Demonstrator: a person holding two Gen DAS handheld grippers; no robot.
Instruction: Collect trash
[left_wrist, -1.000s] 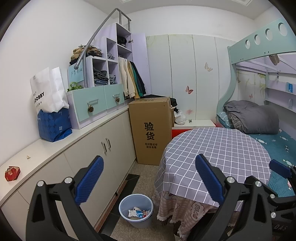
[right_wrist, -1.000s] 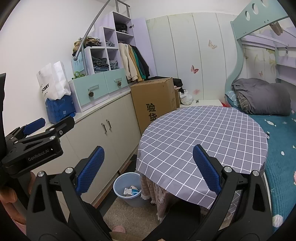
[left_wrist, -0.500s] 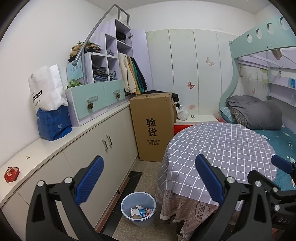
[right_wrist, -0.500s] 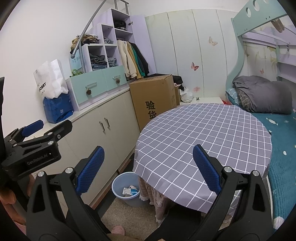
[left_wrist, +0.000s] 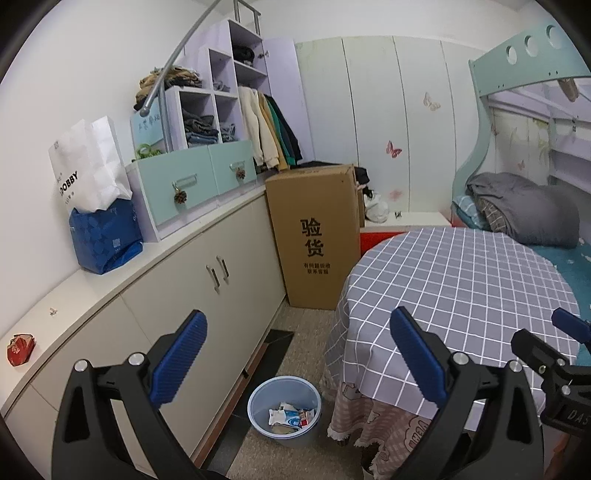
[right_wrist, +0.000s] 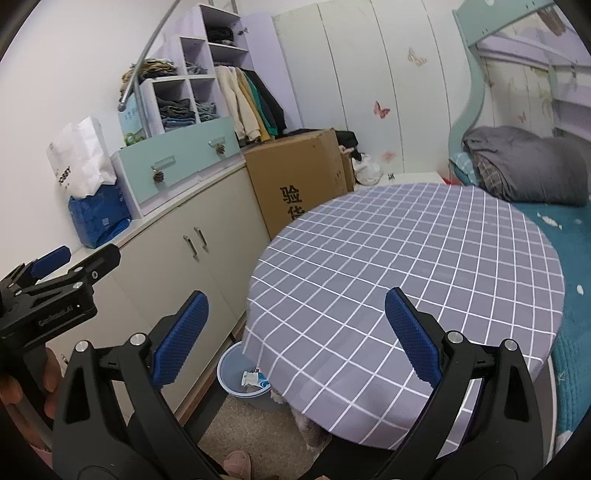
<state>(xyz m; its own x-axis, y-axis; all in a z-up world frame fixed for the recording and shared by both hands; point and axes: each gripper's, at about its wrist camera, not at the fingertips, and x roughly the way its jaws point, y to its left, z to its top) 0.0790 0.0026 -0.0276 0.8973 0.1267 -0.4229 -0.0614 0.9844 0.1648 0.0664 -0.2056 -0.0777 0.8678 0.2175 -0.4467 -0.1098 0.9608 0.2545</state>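
Meanwhile, both hand-held grippers have drifted a little forward and lower over the past second, so the blue wastebasket (left_wrist: 283, 408) now sits larger and nearer the bottom centre of the left wrist view, which suggests the person is closing in on it or scanning for litter. The left gripper (left_wrist: 299, 363) has its blue-padded jaws spread wide with nothing between them; the right gripper (right_wrist: 295, 338) is likewise wide apart and empty, hovering over the near edge of the round table (right_wrist: 406, 258) with its grey checked cloth. The wastebasket stands upright on the floor, its open mouth facing straight up and its long axis vertical, just beside the table's left edge and in front of the cream cabinet (left_wrist: 207, 280). Crumpled wrappers (left_wrist: 290, 417) already lie inside it. On the cabinet's countertop, near its front left corner, rests a small red packet (left_wrist: 21, 349), which may be trash to collect; it lies flat, too small to judge which way it points. A tall cardboard box (left_wrist: 314, 240) stands at the cabinet's far end. The tabletop shows no litter.
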